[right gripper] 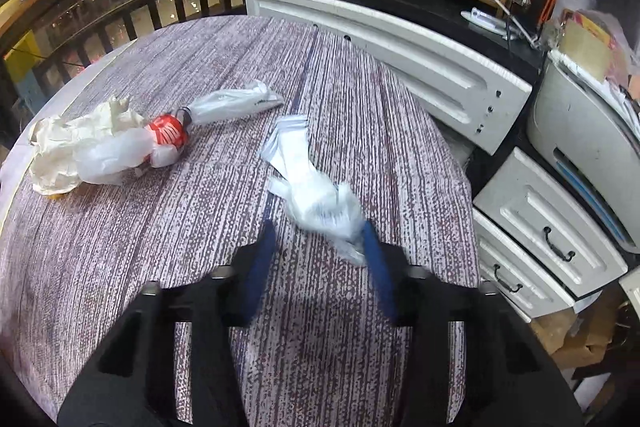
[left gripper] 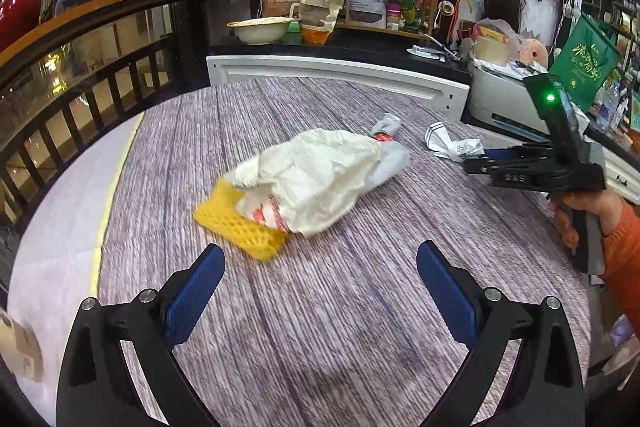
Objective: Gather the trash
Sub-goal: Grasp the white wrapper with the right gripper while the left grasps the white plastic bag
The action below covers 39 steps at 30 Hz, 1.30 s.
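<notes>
In the left wrist view, the left gripper fills the lower part of the frame with its two blue pads spread wide apart and nothing between them, over the streaked purple-grey table. Just above the pads, at the middle of the frame, lies a heap of trash: a crumpled cream paper bag with a yellow foam net sticking out at its lower left and a twisted clear plastic bag at its upper right. At the right edge this view alone shows the right gripper from the side, held by a hand in an orange sleeve, a green light on its body; its tips meet a crumpled white wrapper right of centre. From this side I cannot tell how far its fingers stand apart.

The right wrist view settles that. The right gripper sits low at centre, motion-blurred, its blue fingers parted with a gap between them. The white wrapper stretches from mid-frame down to the right finger, touching its inner face, while the left finger stands clear of it; it is not clamped. At the left of the frame the paper bag shows from its other side, and here the plastic bag reveals a red can-like item inside it, which the left view shows only as a red sliver. The foam net is almost wholly hidden. White drawers stand at the right.
</notes>
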### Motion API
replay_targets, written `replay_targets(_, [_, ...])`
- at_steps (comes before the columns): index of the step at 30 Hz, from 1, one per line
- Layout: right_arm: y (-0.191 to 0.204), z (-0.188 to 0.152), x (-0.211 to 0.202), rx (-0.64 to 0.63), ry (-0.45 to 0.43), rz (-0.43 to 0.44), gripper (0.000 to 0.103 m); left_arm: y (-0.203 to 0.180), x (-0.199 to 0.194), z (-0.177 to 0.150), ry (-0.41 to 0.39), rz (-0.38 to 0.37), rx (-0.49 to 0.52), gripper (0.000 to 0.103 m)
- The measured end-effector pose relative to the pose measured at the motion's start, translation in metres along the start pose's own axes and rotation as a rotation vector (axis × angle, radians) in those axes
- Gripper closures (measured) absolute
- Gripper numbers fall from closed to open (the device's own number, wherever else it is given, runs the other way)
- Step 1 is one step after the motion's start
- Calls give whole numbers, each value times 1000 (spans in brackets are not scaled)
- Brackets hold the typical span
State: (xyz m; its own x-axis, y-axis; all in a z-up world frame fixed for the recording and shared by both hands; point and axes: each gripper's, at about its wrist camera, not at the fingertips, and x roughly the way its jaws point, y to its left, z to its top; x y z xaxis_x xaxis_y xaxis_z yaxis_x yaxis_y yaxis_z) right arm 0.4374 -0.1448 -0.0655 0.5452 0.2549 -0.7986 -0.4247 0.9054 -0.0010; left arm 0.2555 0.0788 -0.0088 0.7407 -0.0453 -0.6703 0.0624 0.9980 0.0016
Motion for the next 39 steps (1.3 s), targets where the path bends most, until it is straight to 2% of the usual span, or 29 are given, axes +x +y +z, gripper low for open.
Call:
replay_targets(2, [-3, -2, 1, 14, 1, -8, 85, 1, 8, 5, 1, 17, 27, 8])
replay_targets(7, [-5, -6, -4, 18, -7, 3, 95, 6, 30, 19, 37, 17, 73, 8])
replay_targets(11, [-4, -9, -7, -6, -10, 6, 95, -2, 36, 27, 39, 27, 186, 8])
replay_targets(13, [-4, -10, -9, -12, -7, 13, 98, -7, 44, 30, 57, 55, 242, 8])
replay_targets(15, [-4, -12, -13, -11, -13, 31, 99, -9, 52, 32, 76, 74, 275, 19])
replay_targets(17, [-5, -14, -18, 0, -22, 40, 99, -8, 57, 34, 98, 67, 272, 37])
replay_targets(18, [-6, -15, -20, 6, -26, 45, 99, -6, 58, 34, 104, 64, 266, 41])
replay_targets(19, [-6, -17, -23, 11, -29, 52, 99, -5, 59, 34, 105, 64, 260, 50])
replay_targets(20, [-6, -18, -24, 14, -31, 55, 99, -4, 60, 34, 107, 64, 252, 63])
replay_targets(23, [-3, -23, -31, 12, -42, 62, 99, 0, 61, 35, 111, 59, 211, 84])
replay_targets(28, [-4, -30, -43, 33, -67, 82, 99, 3, 51, 34, 65, 47, 160, 87])
replay_targets(31, [-4, -32, -48, 38, -77, 90, 99, 3, 41, 33, 38, 41, 139, 96])
replay_targets(39, [-1, -45, -70, 58, -119, 126, 99, 8, 10, 31, -37, -5, 51, 99])
